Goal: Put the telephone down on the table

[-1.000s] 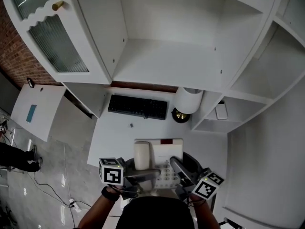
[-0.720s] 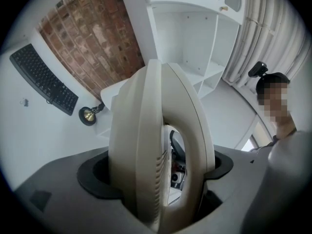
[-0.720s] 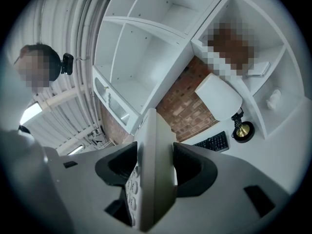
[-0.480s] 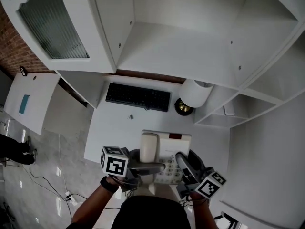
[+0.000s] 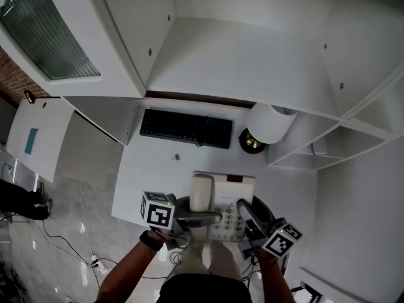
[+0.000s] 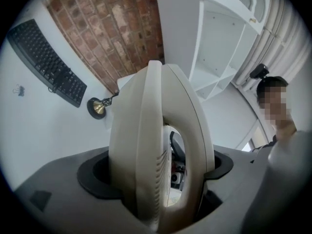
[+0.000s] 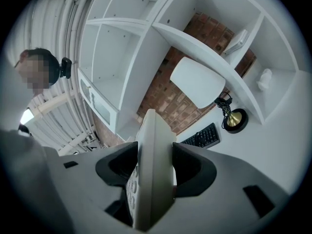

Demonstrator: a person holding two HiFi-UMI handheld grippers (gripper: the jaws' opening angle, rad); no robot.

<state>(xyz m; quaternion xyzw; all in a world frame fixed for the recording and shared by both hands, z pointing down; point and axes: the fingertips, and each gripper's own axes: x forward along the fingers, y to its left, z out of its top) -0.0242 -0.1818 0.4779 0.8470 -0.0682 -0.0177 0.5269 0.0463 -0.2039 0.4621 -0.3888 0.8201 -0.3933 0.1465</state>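
Head view: the telephone (image 5: pixel 237 191) is clamped from both sides, the left gripper (image 5: pixel 211 218) closed on its handset edge and the right gripper (image 5: pixel 243 211) on its keypad edge. It is held over the near part of the table (image 5: pixel 158 182), which lies straight below; contact cannot be confirmed.

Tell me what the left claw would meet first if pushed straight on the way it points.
The telephone: the left claw is clamped on its side, so going straight on would most likely press into it at once.
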